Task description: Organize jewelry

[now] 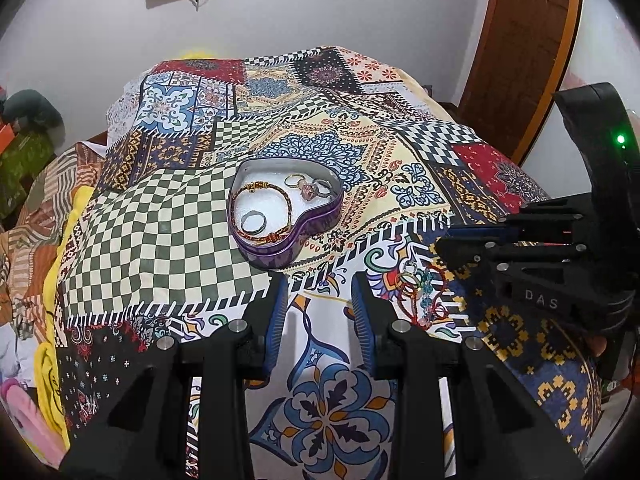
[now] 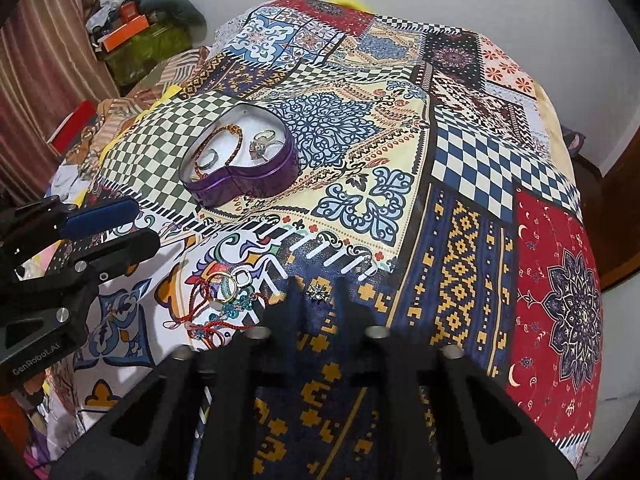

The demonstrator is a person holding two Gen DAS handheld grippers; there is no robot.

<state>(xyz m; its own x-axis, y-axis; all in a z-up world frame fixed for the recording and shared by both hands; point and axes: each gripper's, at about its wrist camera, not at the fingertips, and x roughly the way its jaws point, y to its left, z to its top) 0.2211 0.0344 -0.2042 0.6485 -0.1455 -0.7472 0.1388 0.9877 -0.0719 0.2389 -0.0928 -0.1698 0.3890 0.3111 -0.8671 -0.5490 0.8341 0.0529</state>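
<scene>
A purple heart-shaped tin sits mid-cloth, holding a braided bracelet, a silver ring and gold rings. A loose pile of rings and red thread bracelets lies nearer me. My left gripper hovers open just left of that pile, with only cloth between its blue pads. My right gripper points down at the cloth to the right of the pile. Its jaws stand narrow around a small sparkling stud.
A patchwork cloth covers the whole raised surface and falls away at the right and far edges. Boxes and clutter and a striped curtain stand to the left. A wooden door is at the right.
</scene>
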